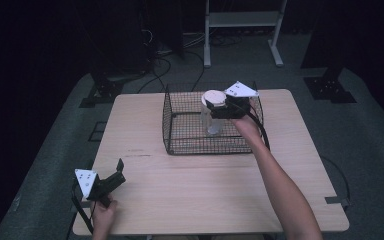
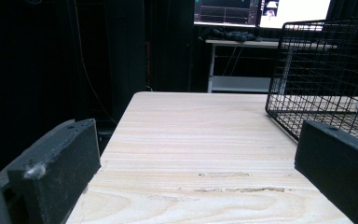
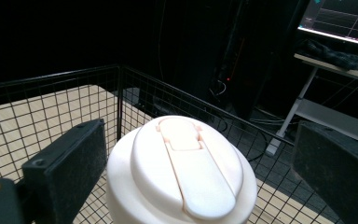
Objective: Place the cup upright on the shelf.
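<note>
- Bottle (image 1: 213, 112) with white flip-top lid (image 3: 186, 163) stands upright inside black wire basket (image 1: 180, 145), centre-right of the high view; clear body, lid filling the lower middle of the right gripper view.
- Right gripper (image 1: 219, 106) sits at the lid, jaws spread to either side of it — gaps visible on both sides, so open, not clamped.
- Left gripper (image 1: 114, 172) rests at the lower left of the high view, on the wooden table (image 1: 205, 200), well apart from the basket; jaws spread, nothing between them.
- Left gripper view: bare tabletop ahead, basket corner at upper right.
- Judgement on progress: work looks to be at the grasp-or-release point on the bottle in the basket — cannot tell which from these frames. If placing, the bottle is already down and only withdrawal is left; if fetching, closing and lifting are left.
</note>
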Available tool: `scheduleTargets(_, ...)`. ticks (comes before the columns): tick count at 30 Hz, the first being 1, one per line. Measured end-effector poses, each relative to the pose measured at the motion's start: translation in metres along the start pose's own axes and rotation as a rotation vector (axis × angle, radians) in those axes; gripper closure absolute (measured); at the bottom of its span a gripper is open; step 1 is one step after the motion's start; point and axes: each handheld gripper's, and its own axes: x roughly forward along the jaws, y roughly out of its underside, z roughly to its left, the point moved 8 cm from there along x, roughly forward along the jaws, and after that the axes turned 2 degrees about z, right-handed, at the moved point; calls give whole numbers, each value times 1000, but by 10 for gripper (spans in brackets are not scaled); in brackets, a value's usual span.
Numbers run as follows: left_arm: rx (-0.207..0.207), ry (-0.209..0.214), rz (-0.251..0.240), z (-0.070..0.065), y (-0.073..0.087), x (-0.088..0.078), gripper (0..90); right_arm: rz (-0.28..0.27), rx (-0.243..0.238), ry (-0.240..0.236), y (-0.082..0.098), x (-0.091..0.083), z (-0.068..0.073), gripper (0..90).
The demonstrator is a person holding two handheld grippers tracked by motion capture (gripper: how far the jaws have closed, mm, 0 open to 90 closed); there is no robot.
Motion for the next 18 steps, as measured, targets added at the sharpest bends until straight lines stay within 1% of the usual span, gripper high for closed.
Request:
scheduleTargets(9,2,-3,2,0,0,0,0,-11,19,1,-5,-11,-10,29)
scheduleTargets(11,3,-4,2,0,0,0,0,-7,19,3,-5,-15,-12,29)
scheduleTargets(13,6,-2,1,0,0,-1,0,8,16,8,-4,-18,-13,29)
scheduleTargets(16,7,-1,1,-1,0,-1,0,5,26,9,-6,-25,-16,29)
scheduleTargets(18,6,-2,0,-1,0,-1,0,11,20,12,-7,-29,-17,29)
